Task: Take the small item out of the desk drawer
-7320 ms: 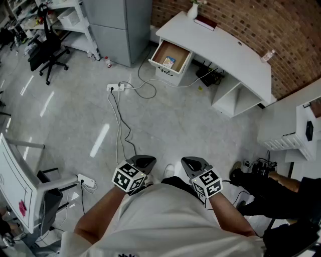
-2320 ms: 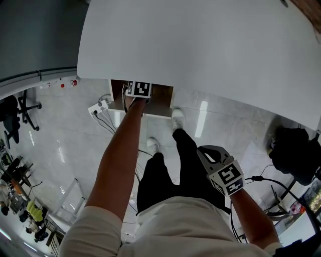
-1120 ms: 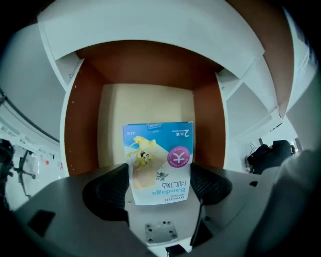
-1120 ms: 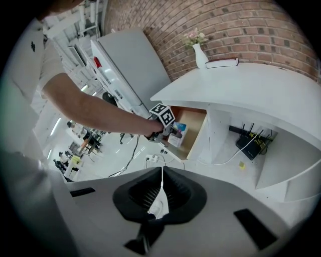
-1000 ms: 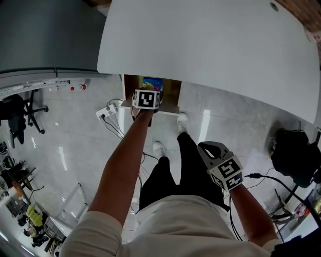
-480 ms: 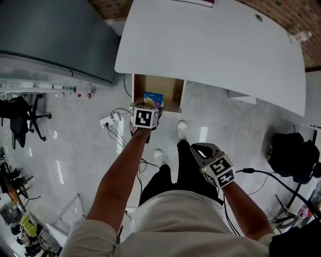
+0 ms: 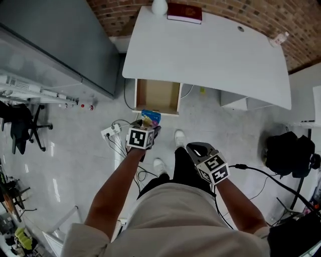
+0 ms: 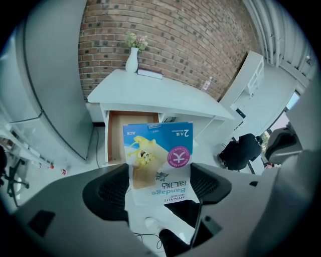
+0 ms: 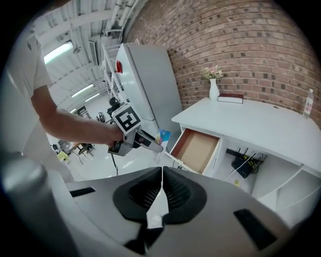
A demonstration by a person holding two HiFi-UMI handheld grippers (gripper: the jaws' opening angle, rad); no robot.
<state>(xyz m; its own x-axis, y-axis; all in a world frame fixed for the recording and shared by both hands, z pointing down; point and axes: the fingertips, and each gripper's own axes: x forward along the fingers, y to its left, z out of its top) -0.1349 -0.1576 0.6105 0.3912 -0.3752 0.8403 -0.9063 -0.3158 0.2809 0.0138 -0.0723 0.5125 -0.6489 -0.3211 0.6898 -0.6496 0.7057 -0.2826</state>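
My left gripper (image 8: 159,184) is shut on a small blue-and-yellow bandage box (image 8: 159,159), held out in front of the open drawer (image 8: 131,130). In the head view the box (image 7: 150,118) sits just below the drawer (image 7: 158,96), whose brown bottom shows bare, and the left gripper (image 7: 147,126) is clear of it. The right gripper (image 7: 194,148) hangs by my waist with its jaws together and nothing between them. From the right gripper view (image 9: 160,193) the left gripper (image 9: 155,146), the box (image 9: 163,136) and the drawer (image 9: 197,148) all show.
The white curved desk (image 7: 210,55) carries a vase (image 7: 159,6), a dark red book (image 7: 184,12) and a small bottle (image 7: 279,38). A grey cabinet (image 7: 65,47) stands left of it. A power strip with cables (image 7: 112,132) lies on the floor. A black bag (image 7: 287,155) sits at right.
The left gripper drew back out of the drawer with the bandage box. I have stepped back from the desk, so more of it shows. The right gripper stayed by my waist.
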